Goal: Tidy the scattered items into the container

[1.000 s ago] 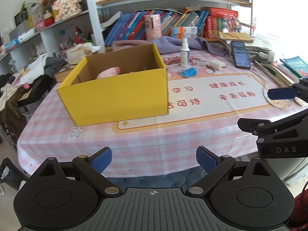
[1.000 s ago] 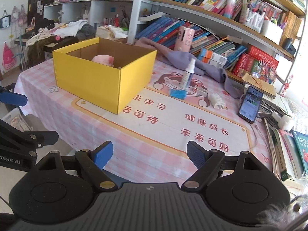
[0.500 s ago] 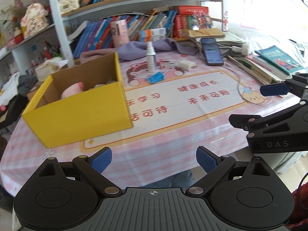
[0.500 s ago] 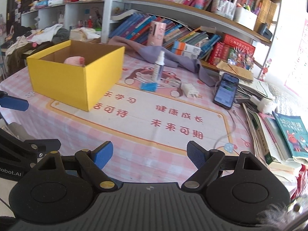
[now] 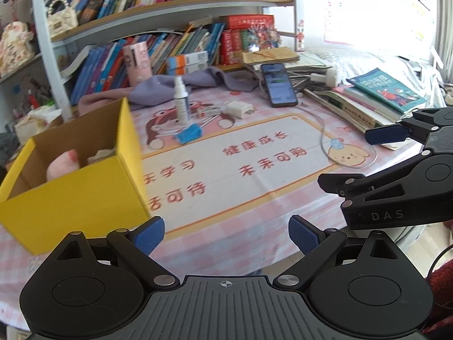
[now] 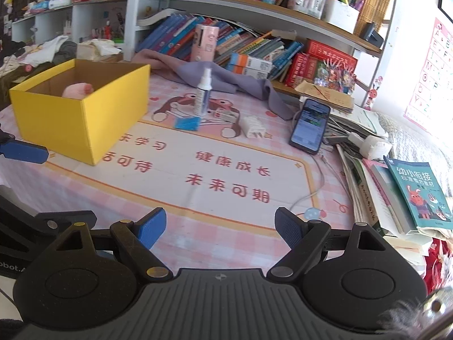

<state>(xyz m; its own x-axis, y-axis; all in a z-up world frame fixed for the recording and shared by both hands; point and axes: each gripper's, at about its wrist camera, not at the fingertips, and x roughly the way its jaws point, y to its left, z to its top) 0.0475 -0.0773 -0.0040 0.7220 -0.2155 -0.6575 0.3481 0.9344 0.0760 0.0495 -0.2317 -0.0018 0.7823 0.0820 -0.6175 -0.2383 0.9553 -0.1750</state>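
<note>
Yellow cardboard makes up the open box (image 6: 82, 107), whose near wall hides most of its contents: only a pink rounded thing (image 6: 76, 90) shows over the rim, and in the left wrist view a pale scrap (image 5: 99, 154) beside it is too blurred to name. Its left end is cut off by the edge of the left wrist view. Everything rests on a pink checked tablecloth (image 6: 215, 226) with a printed cartoon mat at its middle, backed by crowded bookshelves (image 6: 254, 14) and a bright window at the right. On the mat beyond the box a white spray bottle (image 6: 202, 92) stands upright, its nozzle at the top; just before it lies a small blue packet (image 6: 187, 123), long side roughly across the view, with a white charger (image 6: 253, 126) and a phone (image 6: 311, 124) lying further right, apart from each other. The left gripper (image 5: 226, 235) and the right gripper (image 6: 220, 228) both hang over the table's near edge with jaws spread wide, nothing between the blue pads.
</note>
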